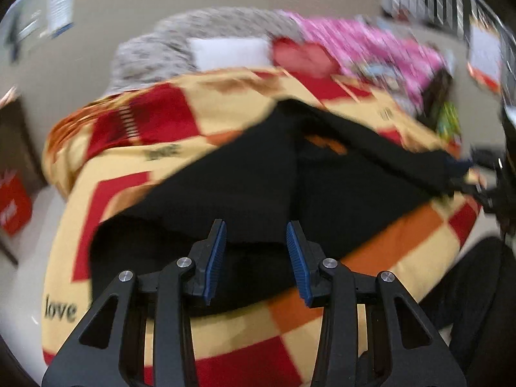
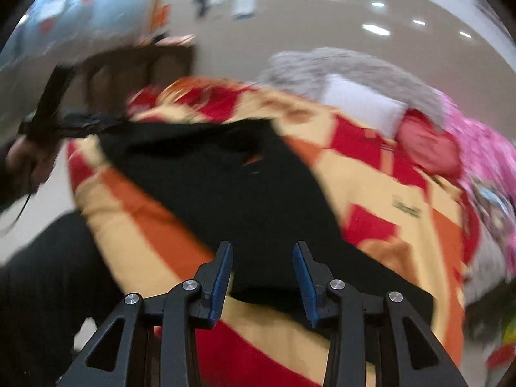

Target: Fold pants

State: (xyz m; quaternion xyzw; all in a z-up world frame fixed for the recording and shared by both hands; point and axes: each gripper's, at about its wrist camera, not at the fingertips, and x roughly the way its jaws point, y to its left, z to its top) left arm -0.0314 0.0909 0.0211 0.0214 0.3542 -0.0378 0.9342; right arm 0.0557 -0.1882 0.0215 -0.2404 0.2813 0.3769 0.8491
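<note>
Black pants (image 1: 245, 187) lie spread on a red, orange and cream checked blanket (image 1: 167, 129). Both views are blurred by motion. My left gripper (image 1: 256, 229) is open, its blue pads (image 1: 217, 258) hovering over the near edge of the pants with nothing between them. My right gripper (image 2: 262, 251) is open over the other end of the pants (image 2: 225, 187), also empty. The right gripper shows at the far right of the left wrist view (image 1: 483, 177), and the left gripper at the far left of the right wrist view (image 2: 48, 119).
A grey fuzzy cover (image 1: 180, 42), a white pillow (image 1: 230, 52), a red cushion (image 1: 303, 56) and pink patterned fabric (image 1: 371, 45) lie at the far end of the bed. My dark-clothed leg (image 2: 42, 274) is beside the bed. A red box (image 1: 14, 203) stands on the floor.
</note>
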